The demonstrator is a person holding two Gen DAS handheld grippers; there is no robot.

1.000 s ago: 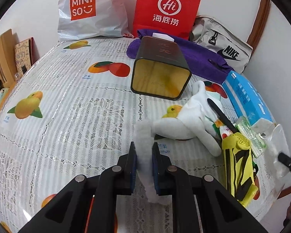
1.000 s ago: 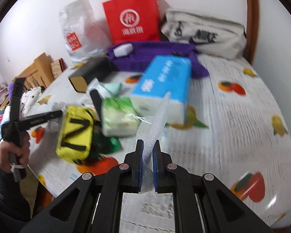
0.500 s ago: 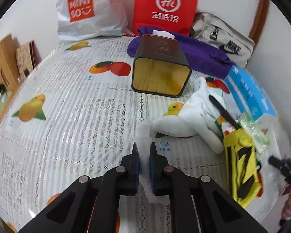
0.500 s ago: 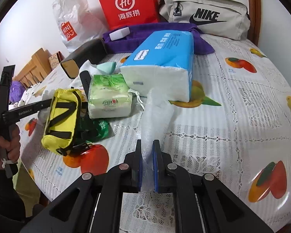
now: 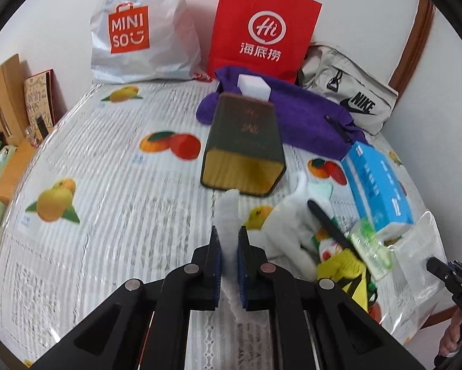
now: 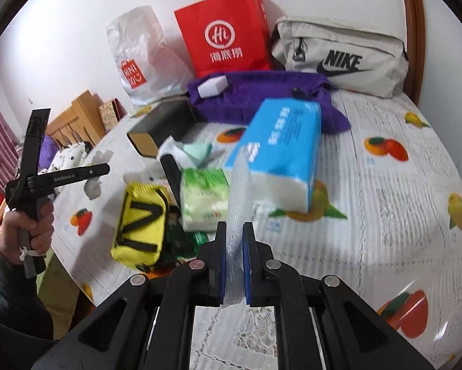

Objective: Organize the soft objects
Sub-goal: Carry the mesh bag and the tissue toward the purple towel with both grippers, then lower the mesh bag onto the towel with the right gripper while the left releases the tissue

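My left gripper (image 5: 229, 240) is shut on a strip of white fluffy cloth (image 5: 227, 212) and holds it upright above the fruit-print tablecloth (image 5: 107, 209). More white cloth (image 5: 289, 225) lies just to its right. My right gripper (image 6: 234, 237) is shut on a clear bubble-wrap bag (image 6: 239, 191), lifted edge-on in front of the blue tissue pack (image 6: 280, 151). That bag also shows in the left wrist view (image 5: 416, 265). The left gripper shows at the left of the right wrist view (image 6: 102, 169).
A dark box (image 5: 246, 148) lies on its side, open end towards me. A purple towel (image 5: 298, 117) with a white block (image 5: 254, 84), a Nike bag (image 6: 339, 55), a red paper bag (image 5: 261, 27) and a Miniso bag (image 5: 141, 30) are behind. A yellow pouch (image 6: 141, 219) and green tissue pack (image 6: 206, 200) lie by the table's edge.
My left gripper has lifted the white cloth strip up and towards the dark box. My right gripper has raised the bubble-wrap bag off the table.
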